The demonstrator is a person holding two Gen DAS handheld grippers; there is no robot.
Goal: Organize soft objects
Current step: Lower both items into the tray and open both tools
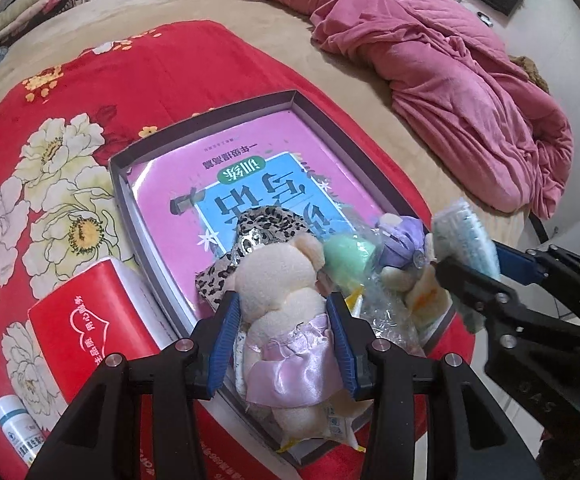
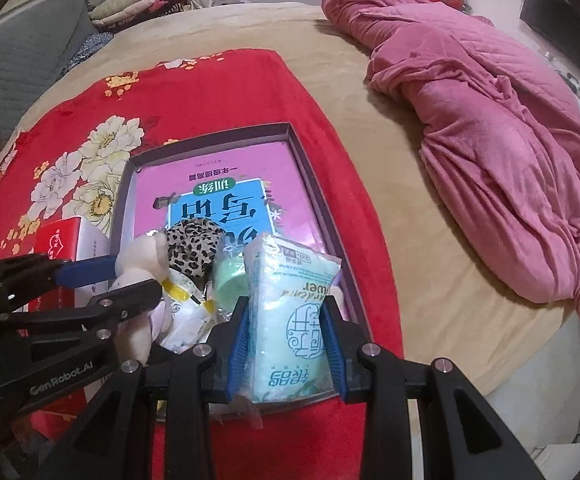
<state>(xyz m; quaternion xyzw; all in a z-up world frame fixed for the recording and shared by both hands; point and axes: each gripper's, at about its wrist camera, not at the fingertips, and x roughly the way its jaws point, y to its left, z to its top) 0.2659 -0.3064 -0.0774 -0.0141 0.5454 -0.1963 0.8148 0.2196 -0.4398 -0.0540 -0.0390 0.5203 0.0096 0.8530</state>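
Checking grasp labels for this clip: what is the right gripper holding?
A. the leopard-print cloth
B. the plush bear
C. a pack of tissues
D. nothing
C: the right gripper has its blue pads pressed on both sides of the pale green pack of tissues, above the box.

Cream plush bear (image 1: 278, 280): short fuzzy pile; skirt of glossy lilac satin, frayed at the hem.
Pale green tissue pack (image 2: 290, 312): thin, crinkled plastic film, slightly shiny.
Leopard-print cloth piece (image 2: 196, 246): soft matt fabric.
Shallow grey box (image 1: 119, 176): smooth matt card walls.
Pink book cover (image 1: 170, 196) inside it: glossy, reflective paper.
Red floral blanket (image 1: 138, 76): velvety cloth, faint sheen.
Rumpled pink quilt (image 2: 490, 128): stitched, matt fleece.
Left gripper (image 1: 284, 320) and right gripper (image 2: 286, 336): matt black plastic, ribbed blue pads, bright metal pins.
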